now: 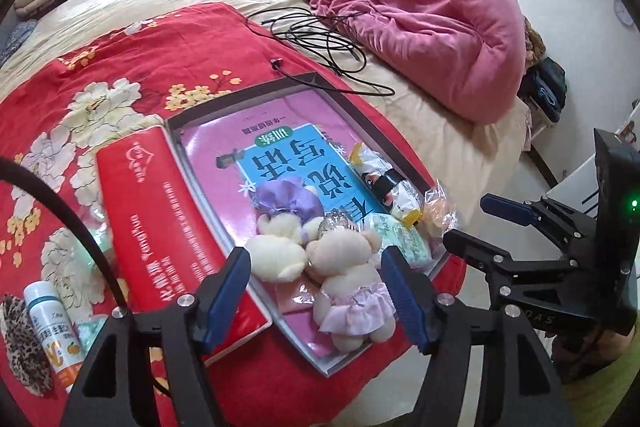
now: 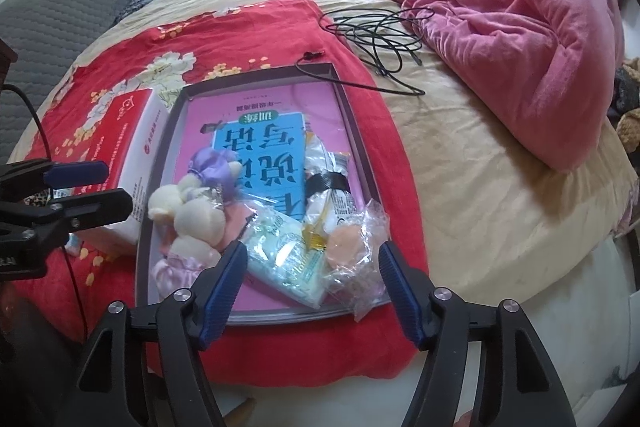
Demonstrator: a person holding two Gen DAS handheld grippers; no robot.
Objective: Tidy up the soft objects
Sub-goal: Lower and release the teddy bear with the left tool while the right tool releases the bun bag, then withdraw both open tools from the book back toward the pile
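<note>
A shallow grey tray (image 1: 352, 99) lies on a red floral blanket (image 1: 120, 59) and holds a pink book. On the book lie two cream plush bears, one in a pink skirt (image 1: 344, 267) and one in lilac (image 1: 288, 203), a green tissue pack (image 2: 288, 259), a snack packet (image 2: 332, 187) and a clear bag with a peach sponge (image 2: 348, 247). My left gripper (image 1: 316, 267) hovers open over the pink-skirted bear; its pads do not press it. My right gripper (image 2: 312, 255) hangs open above the tissue pack and clear bag, holding nothing.
A red and white box (image 1: 168, 211) lies against the tray's left side. A small bottle (image 1: 48, 323) and leopard-print cloth (image 1: 20, 347) sit at the near left. Black cable (image 1: 320, 39) coils beyond the tray. A pink quilt (image 1: 440, 27) is heaped at the far right.
</note>
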